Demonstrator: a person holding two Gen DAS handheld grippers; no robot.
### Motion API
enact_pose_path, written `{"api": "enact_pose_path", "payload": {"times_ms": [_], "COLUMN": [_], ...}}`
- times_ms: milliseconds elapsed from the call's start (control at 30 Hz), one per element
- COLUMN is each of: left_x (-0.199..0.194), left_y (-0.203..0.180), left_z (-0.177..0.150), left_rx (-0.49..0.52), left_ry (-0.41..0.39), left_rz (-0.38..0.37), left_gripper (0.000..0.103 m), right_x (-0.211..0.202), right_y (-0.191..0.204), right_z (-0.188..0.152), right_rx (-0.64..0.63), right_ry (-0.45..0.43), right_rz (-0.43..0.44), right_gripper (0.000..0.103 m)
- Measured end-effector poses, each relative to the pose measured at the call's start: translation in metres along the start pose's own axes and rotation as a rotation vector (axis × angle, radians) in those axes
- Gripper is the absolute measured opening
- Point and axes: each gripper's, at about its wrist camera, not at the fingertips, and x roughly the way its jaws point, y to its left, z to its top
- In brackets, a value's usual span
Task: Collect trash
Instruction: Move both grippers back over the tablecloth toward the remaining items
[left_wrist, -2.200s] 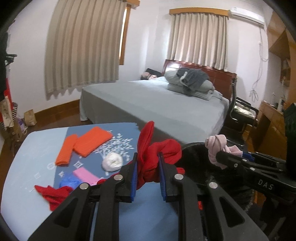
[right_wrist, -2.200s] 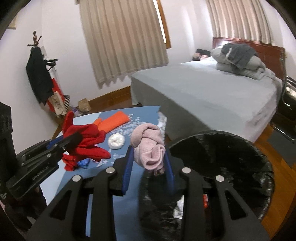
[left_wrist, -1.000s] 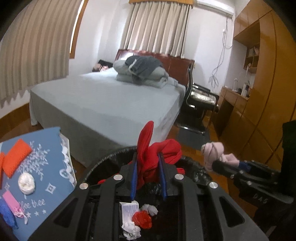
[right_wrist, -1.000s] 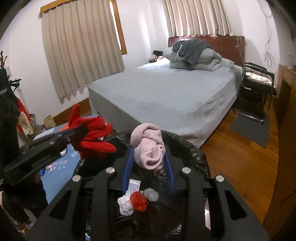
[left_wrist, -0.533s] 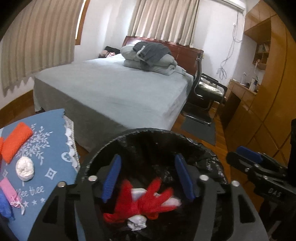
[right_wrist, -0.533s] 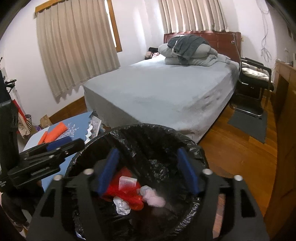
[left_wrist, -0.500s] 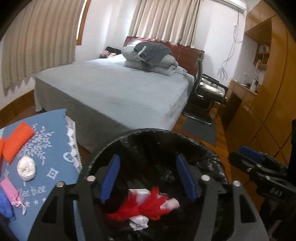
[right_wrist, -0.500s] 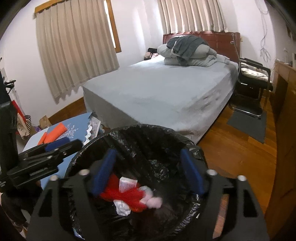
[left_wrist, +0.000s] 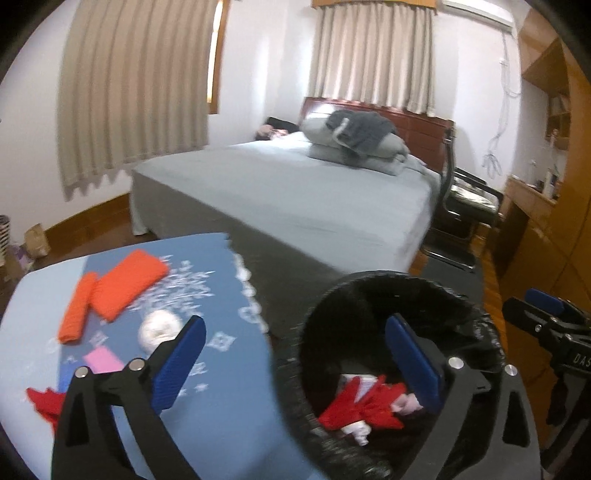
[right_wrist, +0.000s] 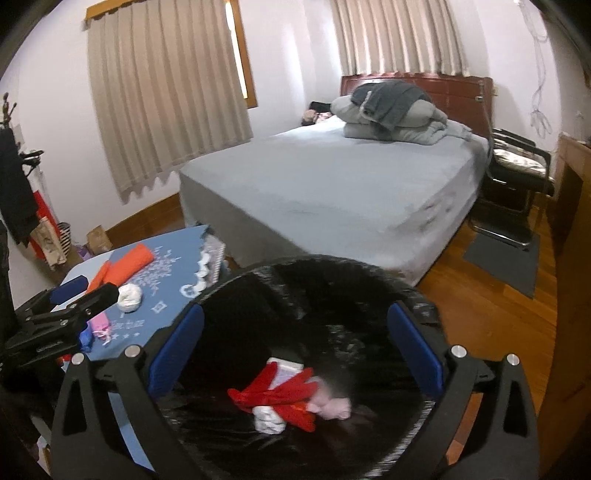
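Observation:
A black-lined trash bin (left_wrist: 480, 321) (right_wrist: 417, 295) stands beside a blue-clothed table (left_wrist: 221, 387). In the bin lie a red cloth (left_wrist: 365, 406) (right_wrist: 280, 391), a pink cloth (right_wrist: 332, 406) and white scraps (right_wrist: 269, 421). My left gripper (left_wrist: 295, 365) is open and empty, straddling the table edge and the bin's left rim. My right gripper (right_wrist: 295, 350) is open and empty above the bin. On the table lie orange cloths (left_wrist: 125, 284), a white ball (left_wrist: 159, 330), a pink piece (left_wrist: 103, 360) and a red cloth (left_wrist: 44, 402).
A grey bed (left_wrist: 295, 199) with folded bedding stands behind the table and bin. A black chair (left_wrist: 465, 206) and wooden cabinets (left_wrist: 546, 221) are at the right. Wood floor (right_wrist: 487, 314) lies right of the bin. A coat rack (right_wrist: 14, 184) stands at the far left.
Both grippers opened and dropped the red and pink cloths into the bin. The left gripper has since swung left toward the table; the right stays over the bin.

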Motion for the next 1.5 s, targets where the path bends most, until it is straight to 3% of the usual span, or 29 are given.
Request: {"api": "enact_pose_path", "payload": {"times_ms": [533,933,1167,1500], "left_x": [-0.051,-0.06,-0.046,-0.025], "left_y": [0.112,0.195,0.223,0.238], "left_z": [-0.044,-0.081,-0.1,-0.109], "left_rx": [-0.114,-0.211,-0.266,-0.288], "left_ry": [-0.015,0.023,0.072,0.118], "left_rz": [0.274,0.45,0.482,0.469], "left_gripper": [0.097,0.097,0.095,0.095], "right_x": [0.037,0.067,0.09,0.113], "right_y": [0.105,0.182,0.213,0.232], "right_z": [-0.006,-0.014,-0.025,-0.035], "right_rx": [-0.089,-0.188,-0.226,-0.253], "right_ry": [0.064,0.08,0.116,0.162], "right_rz": [0.159,0.26,0.293,0.301], "right_gripper": [0.097,0.097,0.097,0.097]}}
